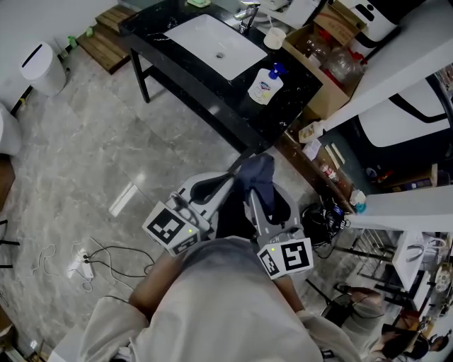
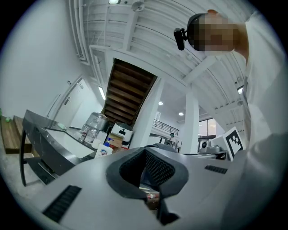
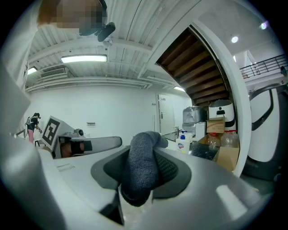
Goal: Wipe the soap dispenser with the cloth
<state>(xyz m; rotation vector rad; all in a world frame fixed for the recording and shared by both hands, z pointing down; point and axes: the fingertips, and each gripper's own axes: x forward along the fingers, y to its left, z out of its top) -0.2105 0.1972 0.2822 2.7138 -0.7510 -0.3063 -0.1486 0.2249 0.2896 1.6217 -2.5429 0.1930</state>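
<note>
The soap dispenser [image 1: 266, 86], a white bottle with a blue pump, stands on the black counter [image 1: 205, 95] to the right of the sink. It shows small and far off in the left gripper view [image 2: 104, 149] and the right gripper view [image 3: 182, 143]. A dark grey-blue cloth [image 1: 257, 174] is bunched between the jaws of my right gripper [image 1: 253, 199], which is shut on it [image 3: 142, 167]. My left gripper [image 1: 232, 179] sits close beside it on the left, shut with nothing in it [image 2: 150, 170]. Both grippers hover over the floor, short of the counter.
A white sink basin [image 1: 212, 44] with a faucet [image 1: 249, 15] is set in the counter. A paper cup [image 1: 274, 37] and a cardboard box of bottles [image 1: 329, 53] stand behind the dispenser. A white bin [image 1: 42, 67] and cables [image 1: 85, 261] are on the floor at left.
</note>
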